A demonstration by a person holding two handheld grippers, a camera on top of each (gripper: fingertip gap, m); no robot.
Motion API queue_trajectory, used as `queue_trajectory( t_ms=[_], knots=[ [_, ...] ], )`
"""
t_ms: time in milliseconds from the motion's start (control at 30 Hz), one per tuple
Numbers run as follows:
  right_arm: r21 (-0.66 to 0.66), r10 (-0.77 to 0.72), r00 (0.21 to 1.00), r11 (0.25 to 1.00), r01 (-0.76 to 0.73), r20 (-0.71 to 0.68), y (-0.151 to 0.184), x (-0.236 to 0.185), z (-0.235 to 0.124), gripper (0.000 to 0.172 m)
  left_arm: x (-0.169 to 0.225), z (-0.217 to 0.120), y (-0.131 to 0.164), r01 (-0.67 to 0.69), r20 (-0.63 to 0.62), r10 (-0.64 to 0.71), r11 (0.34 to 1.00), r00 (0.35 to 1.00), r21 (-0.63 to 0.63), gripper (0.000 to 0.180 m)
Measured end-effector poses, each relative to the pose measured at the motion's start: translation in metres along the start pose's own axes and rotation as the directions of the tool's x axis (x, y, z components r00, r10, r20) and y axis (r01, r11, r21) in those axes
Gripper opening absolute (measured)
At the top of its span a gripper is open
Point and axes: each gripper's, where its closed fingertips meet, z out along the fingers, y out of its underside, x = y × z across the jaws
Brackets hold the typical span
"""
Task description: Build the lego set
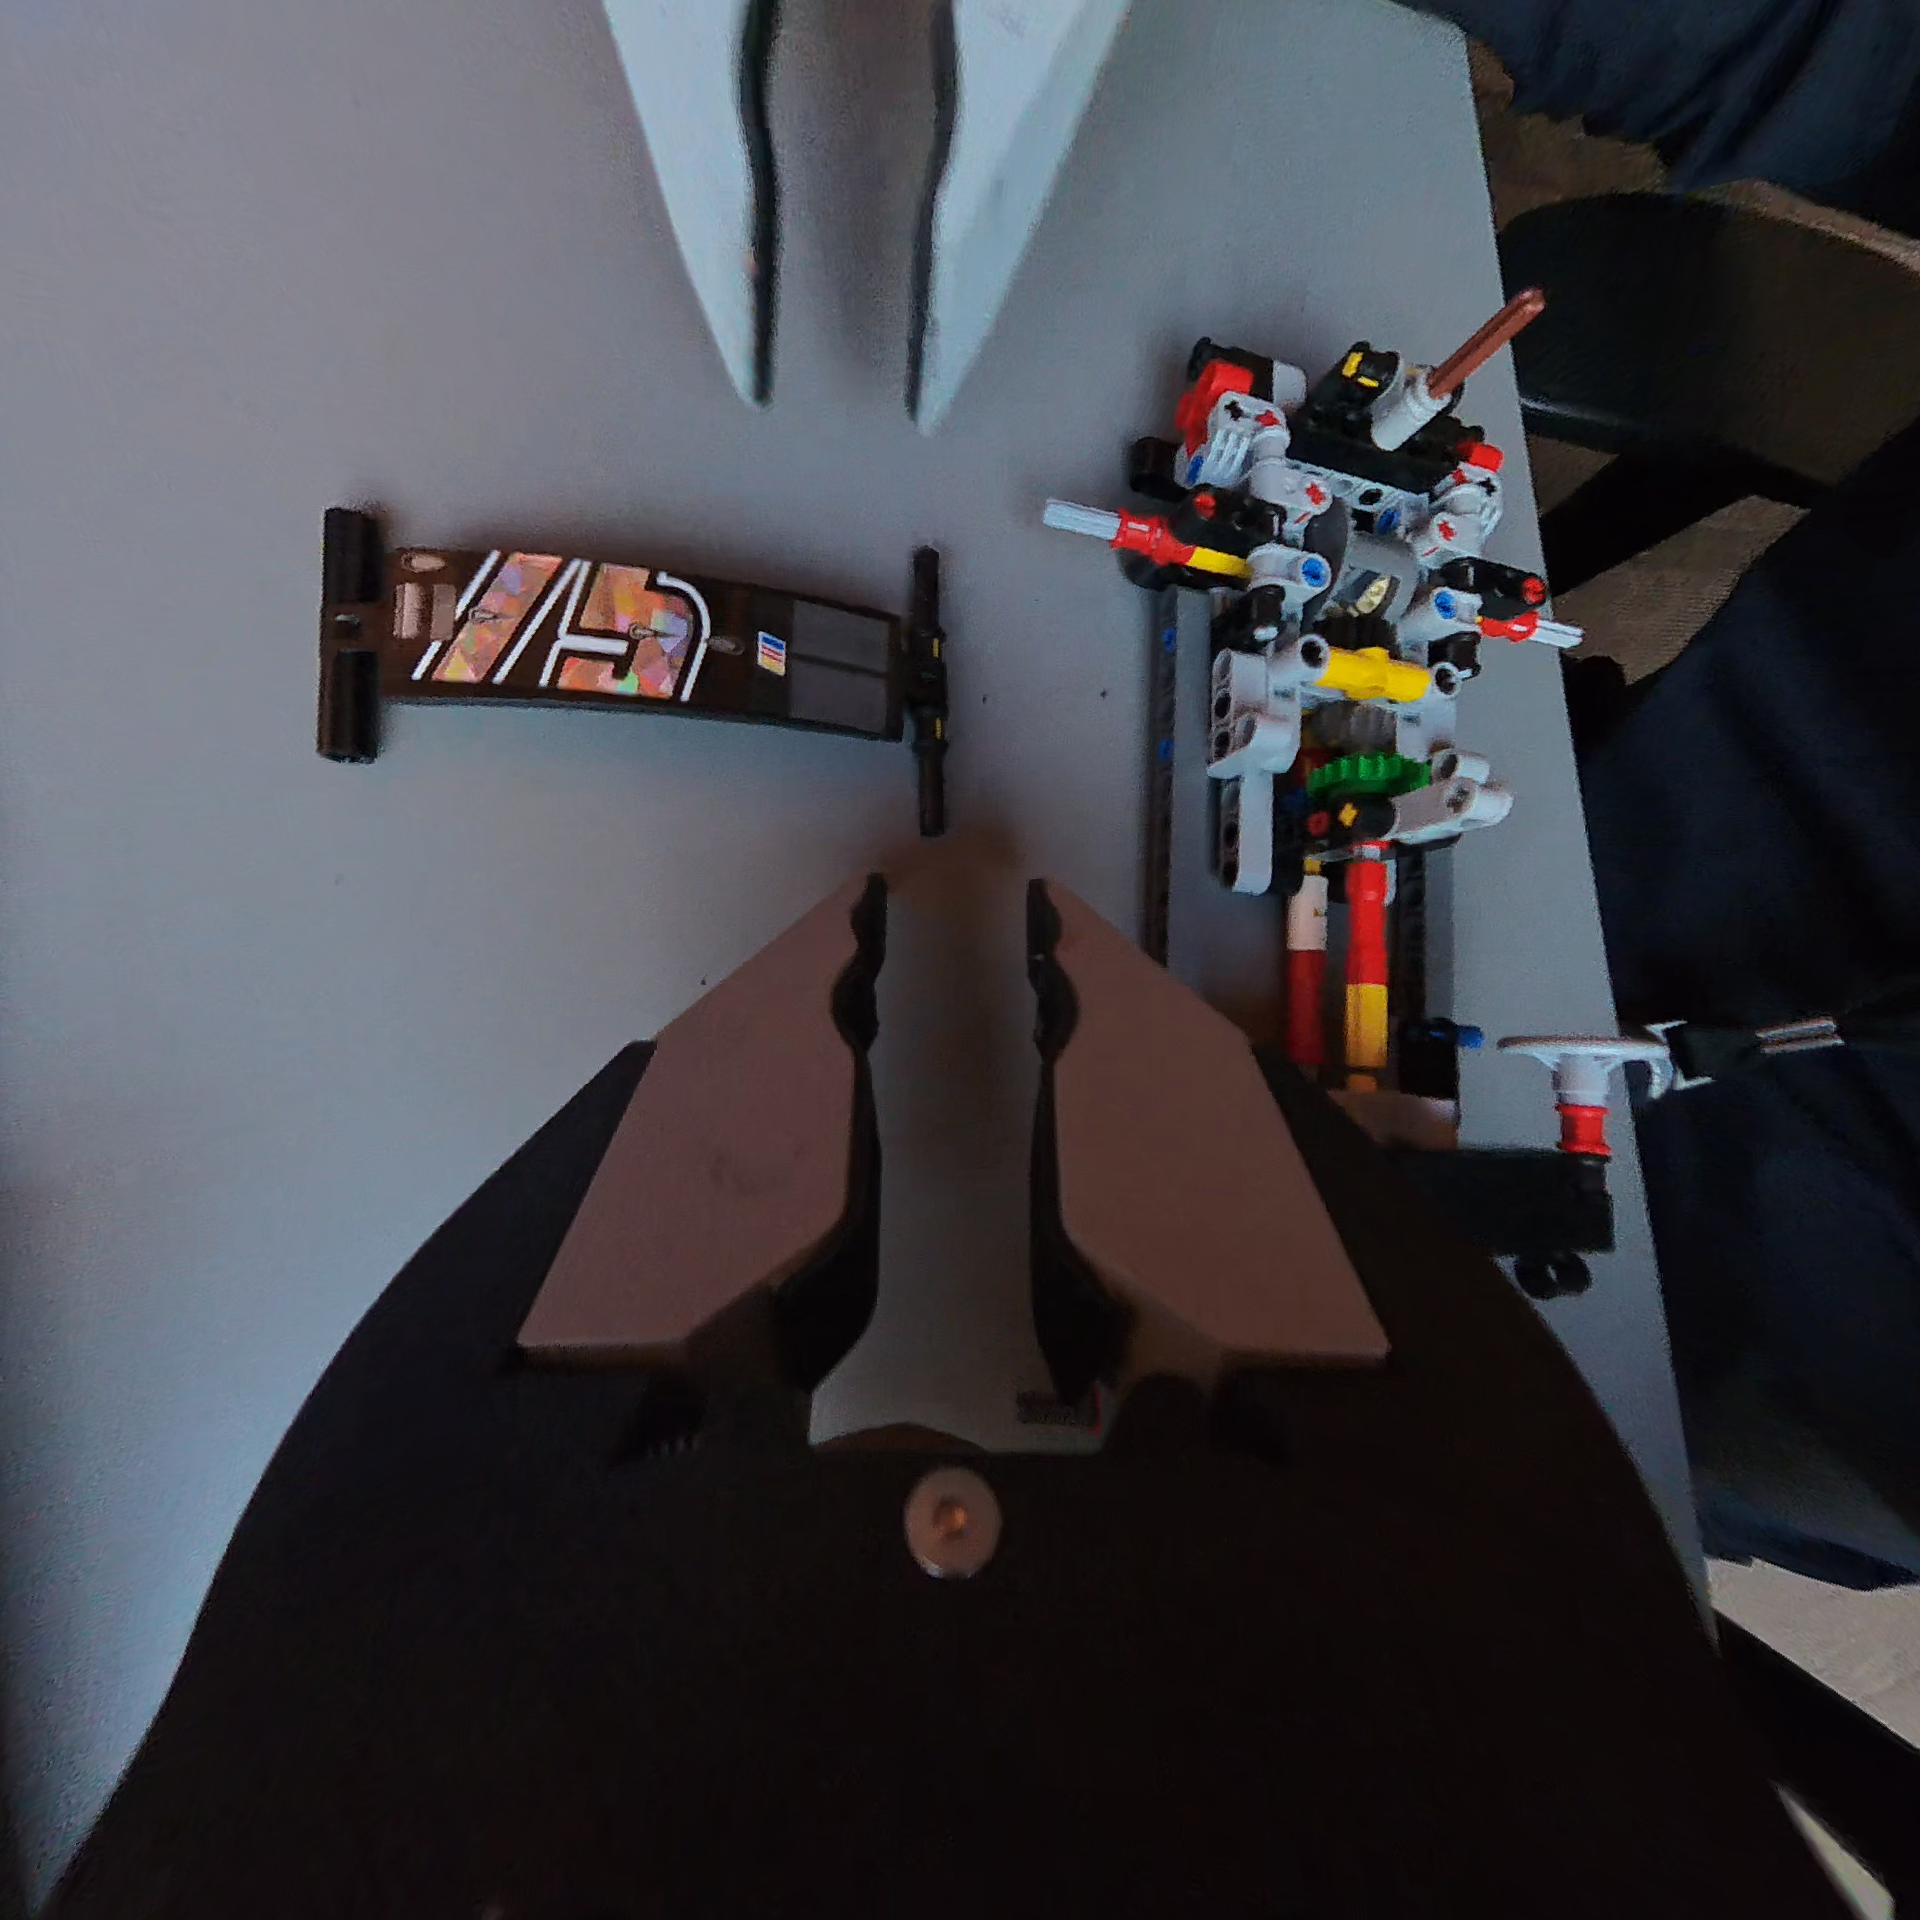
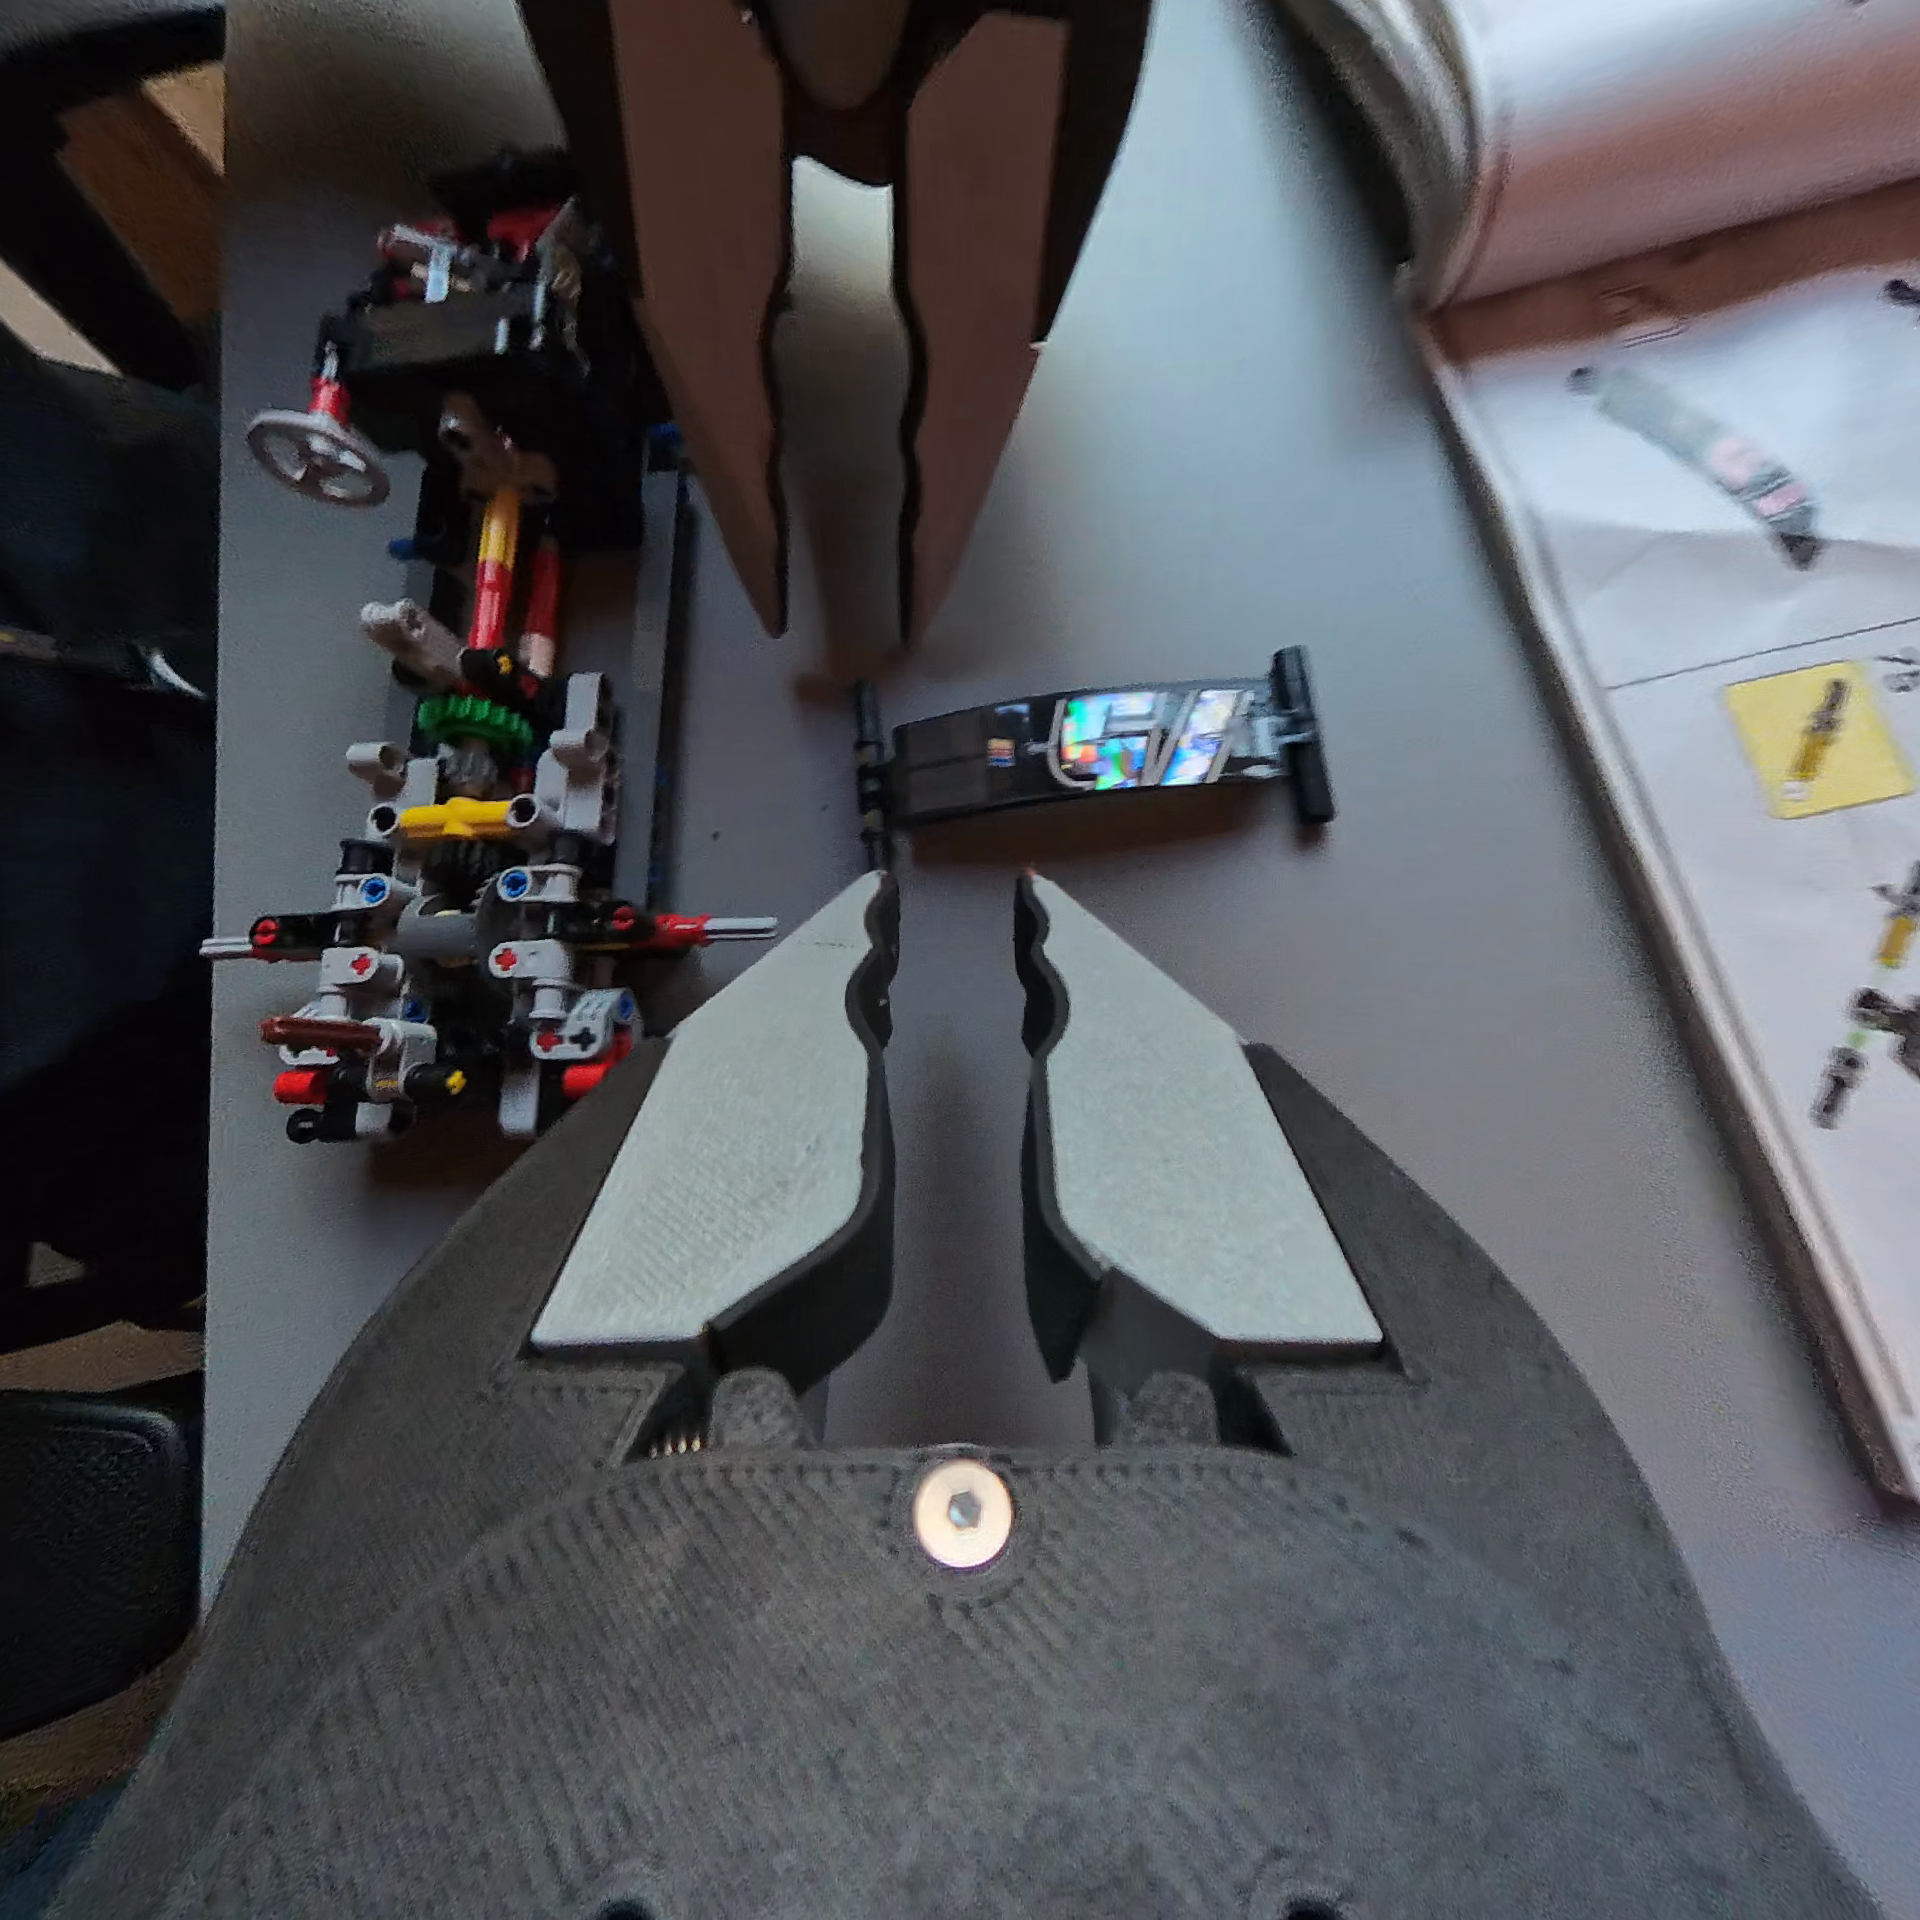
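on grey table (image 1: pixel 260 987) | l gripper (image 1: pixel 954 883) + r gripper (image 2: pixel 951 883) both open, empty | nearest: black wing panel (image 1: pixel 623 644)

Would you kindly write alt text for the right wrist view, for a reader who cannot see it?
The right tool, grey-fingered and open with nothing between its fingers, points at a black curved toy-brick wing panel with a shiny holographic sticker lying on a grey table. The brown-fingered left tool faces it from above; a multicoloured toy-brick chassis assembly lies left, an open instruction booklet right.

The open booklet (image 2: pixel 1714 623) is blurred, perhaps building instructions, and cut off at the right.
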Motion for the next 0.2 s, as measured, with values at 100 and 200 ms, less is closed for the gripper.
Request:
queue_trajectory(
  t_ms=[100,200],
  knots=[
    [-0.006,-0.037,0.999,0.999,0.037,-0.017,0.009,-0.012,0.012,0.019,-0.003,0.003,-0.004,-0.012,0.022,0.012,1.000,1.000,0.020,0.020],
    [-0.033,-0.070,0.997,0.997,0.069,-0.028,0.018,-0.015,0.021,0.017,-0.005,0.007,-0.008,-0.012,0.018,0.011,0.998,1.000,0.054,0.012]
  ],
)
